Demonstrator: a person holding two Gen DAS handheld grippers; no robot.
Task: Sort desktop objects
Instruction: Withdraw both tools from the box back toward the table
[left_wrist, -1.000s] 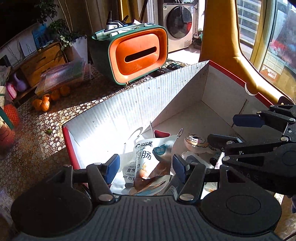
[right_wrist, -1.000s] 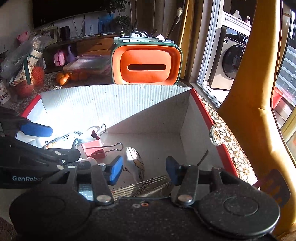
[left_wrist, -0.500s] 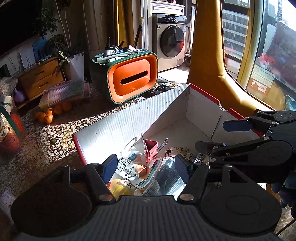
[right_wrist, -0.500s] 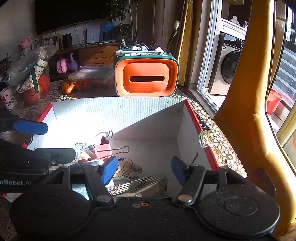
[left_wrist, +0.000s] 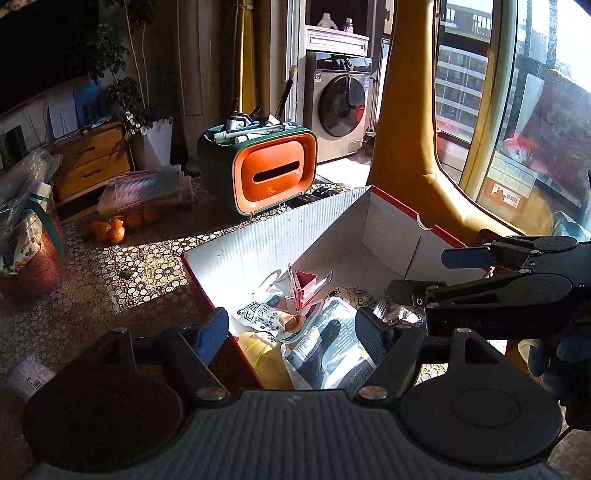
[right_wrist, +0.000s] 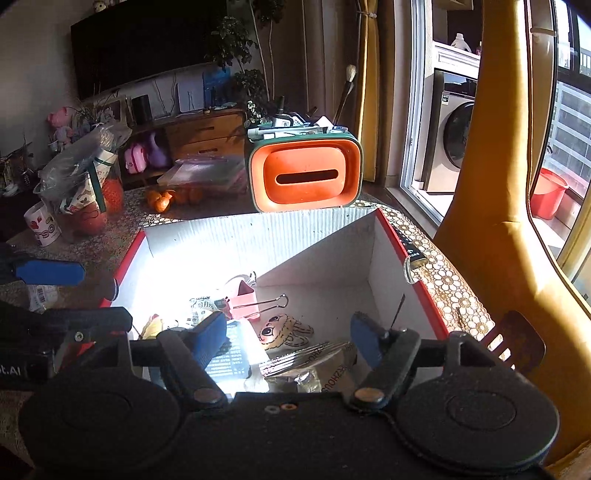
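A white cardboard box (left_wrist: 280, 236) (right_wrist: 258, 240) with red rims holds the sorted things: a pink binder clip (left_wrist: 304, 286) (right_wrist: 245, 297), snack packets (left_wrist: 264, 314), a dark packet (left_wrist: 328, 343), a cartoon-face sticker (right_wrist: 277, 330) and a silver foil packet (right_wrist: 310, 363). My left gripper (left_wrist: 293, 330) hovers above the box's near-left corner, its jaws opening with nothing between them. My right gripper (right_wrist: 288, 338) hangs above the box's near side, its jaws also opening and empty; it shows at the right of the left wrist view (left_wrist: 439, 275).
An orange and green tissue box (left_wrist: 266, 177) (right_wrist: 304, 177) with pens on top stands behind the box on the lace-patterned tablecloth (left_wrist: 122, 269). Oranges (left_wrist: 110, 229), a clear plastic case (left_wrist: 147, 186) and bagged goods (right_wrist: 81, 173) lie to the left. A mustard curtain (right_wrist: 491, 221) hangs right.
Both grippers rose and drew back from inside the box. Both sets of jaws opened wider, the right one most. The items stayed lying in the box.
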